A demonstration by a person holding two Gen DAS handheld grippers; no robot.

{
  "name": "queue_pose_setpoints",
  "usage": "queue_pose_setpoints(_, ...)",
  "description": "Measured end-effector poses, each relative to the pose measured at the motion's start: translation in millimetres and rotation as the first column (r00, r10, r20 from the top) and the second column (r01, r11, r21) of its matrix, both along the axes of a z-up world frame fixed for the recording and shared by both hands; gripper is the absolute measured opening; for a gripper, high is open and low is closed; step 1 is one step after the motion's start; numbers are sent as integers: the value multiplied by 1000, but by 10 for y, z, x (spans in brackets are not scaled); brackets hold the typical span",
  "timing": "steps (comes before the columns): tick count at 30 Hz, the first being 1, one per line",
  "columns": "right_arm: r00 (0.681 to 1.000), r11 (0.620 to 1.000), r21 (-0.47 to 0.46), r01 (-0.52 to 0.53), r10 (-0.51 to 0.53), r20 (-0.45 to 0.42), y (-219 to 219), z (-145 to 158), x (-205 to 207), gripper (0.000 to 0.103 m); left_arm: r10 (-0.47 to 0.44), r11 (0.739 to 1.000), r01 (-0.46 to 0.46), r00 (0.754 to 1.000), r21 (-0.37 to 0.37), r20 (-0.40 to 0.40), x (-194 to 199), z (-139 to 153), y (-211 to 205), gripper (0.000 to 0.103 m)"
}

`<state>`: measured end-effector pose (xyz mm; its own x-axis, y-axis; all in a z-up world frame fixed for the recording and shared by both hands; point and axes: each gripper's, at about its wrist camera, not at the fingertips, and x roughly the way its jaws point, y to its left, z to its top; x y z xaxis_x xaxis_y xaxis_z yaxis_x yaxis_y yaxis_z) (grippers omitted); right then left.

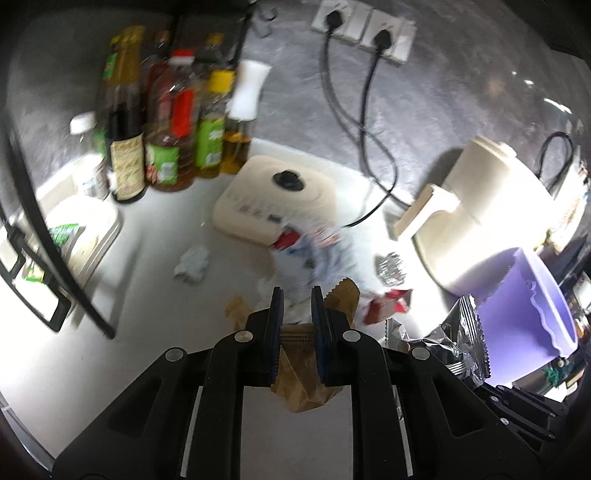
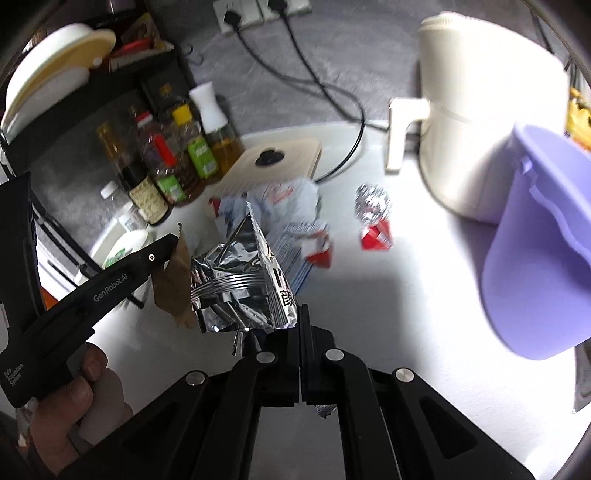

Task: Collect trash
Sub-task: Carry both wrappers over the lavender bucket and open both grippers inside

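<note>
Two hand-held grippers work over a white kitchen counter (image 2: 424, 295) strewn with rubbish. The left gripper (image 1: 297, 295) grasps a crumpled brown paper bag (image 1: 306, 384) between its dark blue pads, the bag hanging below the fingers and clear of the counter. The right gripper (image 2: 300, 321) is clenched tight on the lower corner of a crinkled silver foil snack packet (image 2: 240, 280), which stands up from its jaws — the brown bag dangles just beside it in the right wrist view.

More litter lies toward the middle of the counter: a rumpled white plastic wrapper with red and blue print (image 2: 280, 210), a small ball of silver foil (image 2: 373, 203), a red-and-white carton (image 2: 376, 236) just in front of the ball, and a crumpled white tissue (image 1: 192, 264) off to the left.

A lavender plastic bin (image 2: 546, 258) sits at the counter's right edge, beside a cream-coloured air fryer (image 2: 480, 110). At the back, a cream appliance base with a black knob (image 1: 277, 195) rests near a cluster of oil and sauce bottles (image 1: 170, 125) in the left rear corner. Black power cords (image 1: 369, 110) run up the grey wall to white sockets (image 1: 362, 29).
</note>
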<state>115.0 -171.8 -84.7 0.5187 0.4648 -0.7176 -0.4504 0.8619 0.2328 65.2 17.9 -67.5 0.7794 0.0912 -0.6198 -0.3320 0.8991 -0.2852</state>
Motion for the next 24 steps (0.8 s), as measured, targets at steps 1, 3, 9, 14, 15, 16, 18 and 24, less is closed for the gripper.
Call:
queue_pose_setpoints(1,1000,1000,5,9,-9,14,-35,51,-2,1,-10,1000,10,1000,10,13,18,64,-43,15)
queue_pose_setpoints(3,999,1000,16,27,-28,39,-83,142,-1,1,-25,999,25,999,23,30,53,156,-112,15)
queue_pose_setpoints(9,990,995,49,88,-93,109,-331,386,8,1,-86,996,82,993,47,79,168,415,-372,15)
queue_pose_setpoints(14,973,986,76,148,-159,167,-613,575,-20,1,-151,987,144,983,71,104,273,576,-639,15)
queue_pose_setpoints(15,968,983,82,164,-176,180,-684,618,-33,1,-161,985,154,981,75,108,289,599,-684,15)
queue_pose_setpoints(16,964,981,85,173,-187,190,-735,649,-35,1,-175,983,167,978,81,112,310,629,-744,15)
queue_pose_setpoints(18,953,976,91,199,-214,215,-856,720,-55,1,-201,977,191,972,92,121,347,684,-855,15)
queue_pose_setpoints(24,916,952,128,277,-302,265,-1214,909,-70,1,-277,958,260,949,125,152,445,883,-1199,15)
